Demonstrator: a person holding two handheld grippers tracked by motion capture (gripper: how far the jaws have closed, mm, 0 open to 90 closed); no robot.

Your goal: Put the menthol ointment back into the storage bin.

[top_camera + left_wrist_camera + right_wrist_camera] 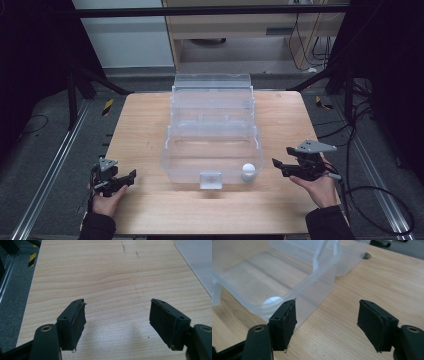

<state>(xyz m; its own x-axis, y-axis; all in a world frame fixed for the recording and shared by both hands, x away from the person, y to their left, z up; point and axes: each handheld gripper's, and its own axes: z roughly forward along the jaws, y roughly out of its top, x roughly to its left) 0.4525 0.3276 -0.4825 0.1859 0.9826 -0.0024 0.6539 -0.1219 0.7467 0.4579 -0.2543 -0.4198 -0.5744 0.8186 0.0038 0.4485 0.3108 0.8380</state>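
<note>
A clear plastic storage box point(212, 131) stands open in the middle of the wooden table point(145, 115), its lid tilted up at the back. A small white round object point(248, 170) lies inside its front right corner, and the same white object point(272, 300) is seen through the box wall point(317, 287) in the right gripper view. My left gripper point(131, 176) rests low at the table's front left, open, over bare wood point(117, 315). To the right of the box, my right gripper point(282, 157) is held open, pointing at the box's corner point(325, 322).
A clasp point(210, 179) sits at the middle of the box's front wall. Metal rails point(55, 160) run along the floor on both sides, with cables point(380, 200) at the right. A cabinet point(240, 25) stands behind the table.
</note>
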